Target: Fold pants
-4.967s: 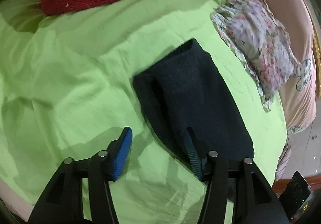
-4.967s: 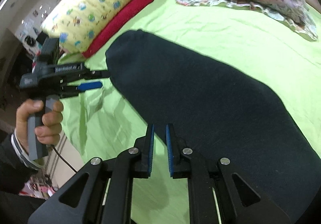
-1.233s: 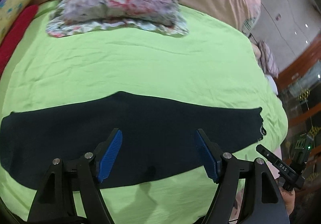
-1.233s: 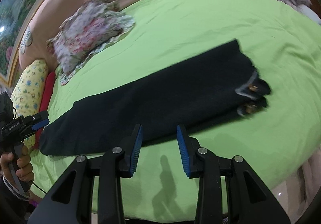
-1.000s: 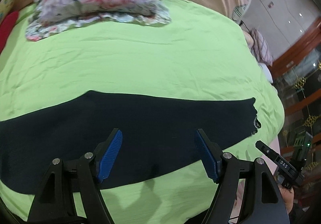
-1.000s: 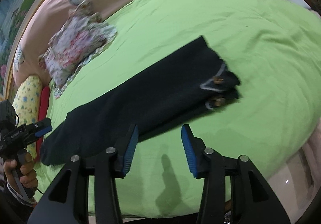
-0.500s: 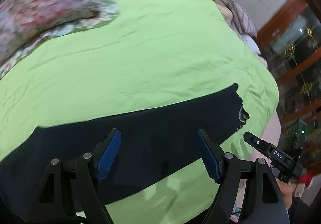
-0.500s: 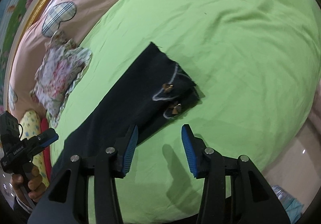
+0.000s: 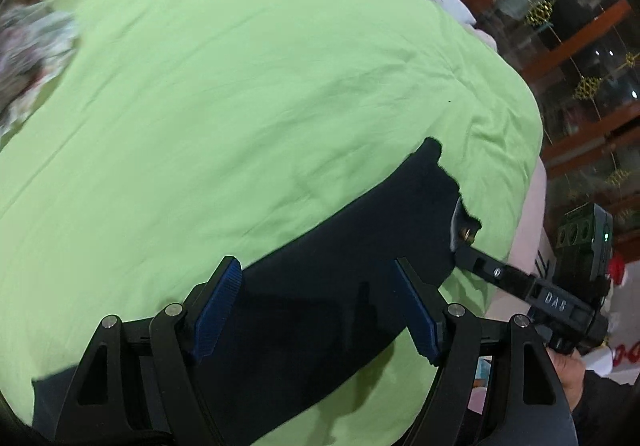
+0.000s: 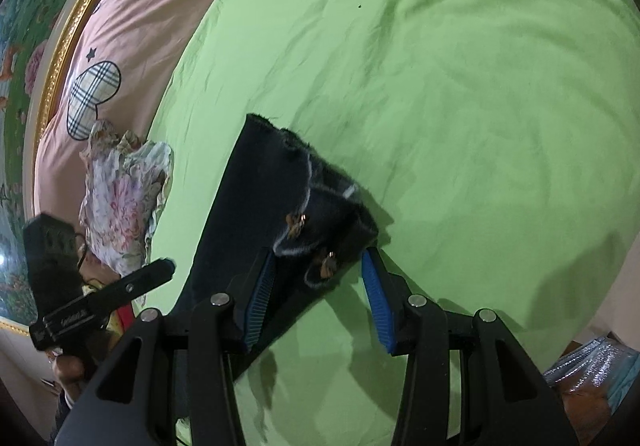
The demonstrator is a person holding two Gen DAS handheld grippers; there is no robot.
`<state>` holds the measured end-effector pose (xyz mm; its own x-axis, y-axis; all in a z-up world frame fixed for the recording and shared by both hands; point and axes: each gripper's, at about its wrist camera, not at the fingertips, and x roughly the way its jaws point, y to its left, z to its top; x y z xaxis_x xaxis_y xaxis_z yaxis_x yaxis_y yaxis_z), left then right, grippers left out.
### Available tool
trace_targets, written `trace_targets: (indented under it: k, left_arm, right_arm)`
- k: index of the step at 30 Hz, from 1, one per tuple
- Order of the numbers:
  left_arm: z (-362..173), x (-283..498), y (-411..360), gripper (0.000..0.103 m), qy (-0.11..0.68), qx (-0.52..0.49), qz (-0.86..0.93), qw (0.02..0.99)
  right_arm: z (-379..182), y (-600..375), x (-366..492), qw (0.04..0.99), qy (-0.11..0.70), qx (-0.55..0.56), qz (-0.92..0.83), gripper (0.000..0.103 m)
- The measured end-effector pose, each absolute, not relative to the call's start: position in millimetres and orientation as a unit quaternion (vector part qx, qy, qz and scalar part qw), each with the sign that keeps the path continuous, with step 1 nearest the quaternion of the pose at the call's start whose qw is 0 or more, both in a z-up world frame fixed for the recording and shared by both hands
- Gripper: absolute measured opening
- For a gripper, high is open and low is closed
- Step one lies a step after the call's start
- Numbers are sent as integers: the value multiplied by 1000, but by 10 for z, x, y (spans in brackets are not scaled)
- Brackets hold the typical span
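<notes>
The dark pants (image 9: 328,286) lie flat in a long strip on the green sheet (image 9: 240,86), already folded once the long way, I think. They lie near the close edge of the bed, so both hands can reach them. The end with the small metal buttons (image 10: 312,238) is on the right side.

The right gripper (image 10: 318,296) hangs just over that button end. Its blue fingers (image 10: 260,298) are spread apart with the cloth under the gap, but they do not pinch it yet. My guess is that this end will be lifted and folded over.

The left gripper (image 9: 316,312) hangs over the middle of the strip. Its fingers (image 9: 218,310) are spread wide and hold nothing.

The sheet is soft and a bit wrinkly. A pink cover (image 10: 132,18) lies at the far side of the bed. A flowery pillow (image 10: 120,202) sits on the far left. Past it is a picture with a gold frame (image 10: 68,30). On the right, past the bed, stands a brown cabinet with glass doors (image 9: 580,58).
</notes>
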<state>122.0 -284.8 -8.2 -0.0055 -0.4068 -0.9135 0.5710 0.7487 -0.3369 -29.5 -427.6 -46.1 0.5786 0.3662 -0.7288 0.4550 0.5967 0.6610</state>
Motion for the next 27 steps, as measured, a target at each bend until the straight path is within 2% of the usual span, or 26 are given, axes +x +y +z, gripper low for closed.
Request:
trace_targets:
  k: [6,7,8,9,13,16,17,18,23,27]
  left_arm:
    - [-198,1335,-3221,77,628,94,-372,677]
    - [-229,1351,-3287,77,632,97,-380,669]
    - [-255,1362,-3360,77,635,98,-387,662]
    - [-276,1366,-3412,77,636,101,-395,655]
    - [-348,1400,-3603,74,640,108,-417,636]
    - [-424,1420,-3757,57,646,111,-436,616]
    - [-464,1433,-3818,46,652,113,-440,607]
    - [-501,1435,-3858,41,656,118,-442,601]
    - [-549,1430,-3992,24,657,122,-459,585]
    - [-506,1401,-4034,17,645,130,-468,590]
  right_arm:
    - [-487,-4314,-219,770,448,453,-28,46]
    - [-490,-4312,-210,773,447,450,-26,39]
    - [-487,-4308,-205,778,448,440,-25,24]
    - [-492,-4310,-209,780,452,433,-24,21]
    - [-491,-4329,-238,788,448,421,-5,18]
    - [-474,-4321,-259,796,447,408,7,18]
    - [-477,-4325,-266,797,446,407,10,18]
    - [-483,-4329,-270,797,446,407,12,18]
    - [-501,-4360,-273,799,444,405,24,18]
    - [-467,-4365,-269,802,438,405,32,17]
